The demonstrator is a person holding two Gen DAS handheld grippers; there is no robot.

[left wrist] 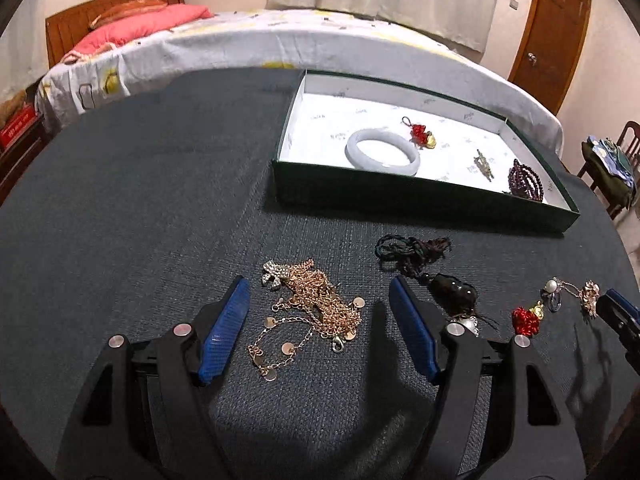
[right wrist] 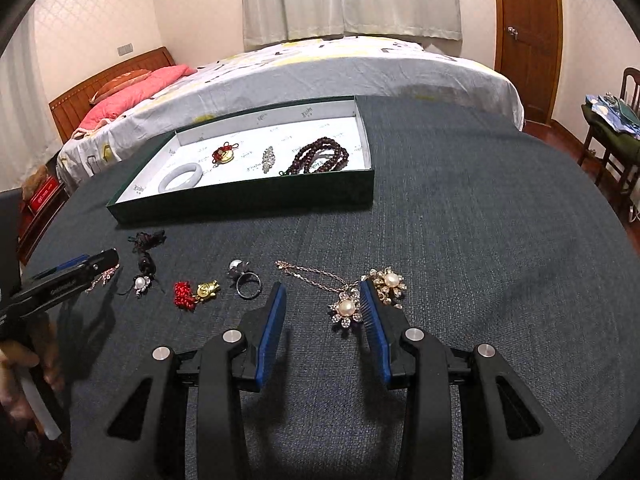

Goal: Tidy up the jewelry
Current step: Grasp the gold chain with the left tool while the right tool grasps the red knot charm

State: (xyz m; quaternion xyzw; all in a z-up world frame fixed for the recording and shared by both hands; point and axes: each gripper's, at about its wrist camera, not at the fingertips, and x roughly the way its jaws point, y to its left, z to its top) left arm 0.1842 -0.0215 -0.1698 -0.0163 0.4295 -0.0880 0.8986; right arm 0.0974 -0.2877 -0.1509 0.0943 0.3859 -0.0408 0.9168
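Apparently clear: left hand-held gripper (left wrist: 318, 294) straddles gold chains (left wrist: 320, 300).

Surface: your dark cloth table (right wrist: 460, 208) | far side: green tray (right wrist: 248, 204) | near row, left to right for you: gold chains (left wrist: 316, 304), black cord pendant (right wrist: 146, 256), red knot charm (right wrist: 194, 293), ring (right wrist: 248, 284), pearl flower pieces (right wrist: 348, 308), all lying loose on the cloth, close together
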